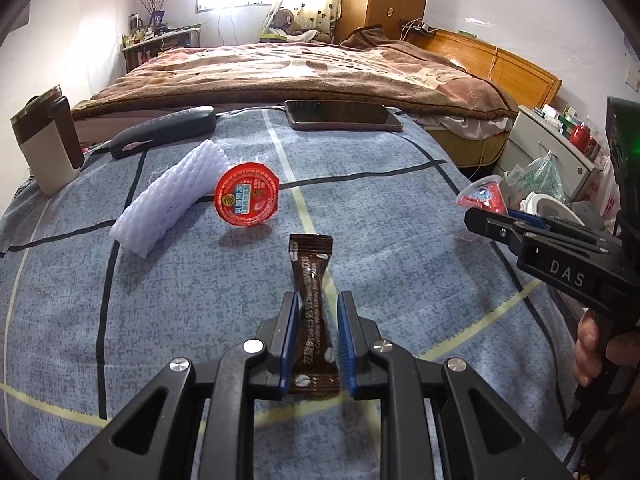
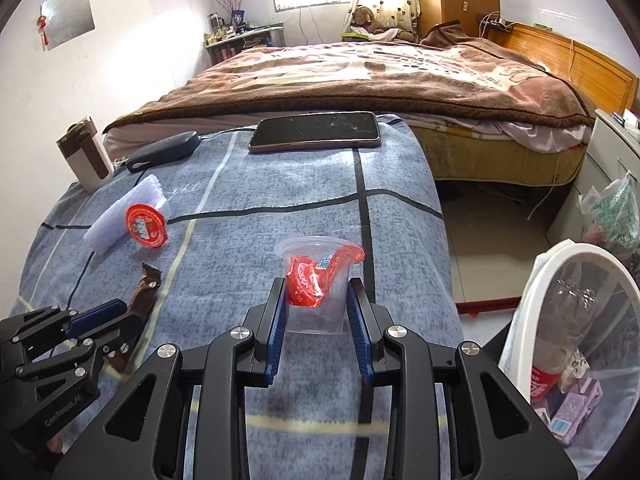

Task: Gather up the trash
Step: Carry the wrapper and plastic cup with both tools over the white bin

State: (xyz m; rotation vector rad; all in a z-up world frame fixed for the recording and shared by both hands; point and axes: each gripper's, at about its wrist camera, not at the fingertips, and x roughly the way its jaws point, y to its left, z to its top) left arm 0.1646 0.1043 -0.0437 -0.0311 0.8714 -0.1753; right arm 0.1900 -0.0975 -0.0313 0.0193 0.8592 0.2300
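Observation:
A brown snack wrapper (image 1: pixel 311 304) lies on the blue cloth between the fingers of my left gripper (image 1: pixel 318 308); the jaws stand on either side of it with small gaps. It also shows in the right wrist view (image 2: pixel 142 300). My right gripper (image 2: pixel 317 300) is shut on a clear plastic cup (image 2: pixel 316 280) with a red lid crumpled inside, held above the cloth; the cup also shows in the left wrist view (image 1: pixel 482 197). A red jelly cup (image 1: pixel 246 194) leans on white foam netting (image 1: pixel 170 200).
A white mesh trash bin (image 2: pixel 576 320) holding a bottle and cartons stands right of the table. A phone (image 2: pixel 316 130), a dark case (image 2: pixel 164 156) and a thermos (image 2: pixel 84 152) sit at the far side. A bed lies behind.

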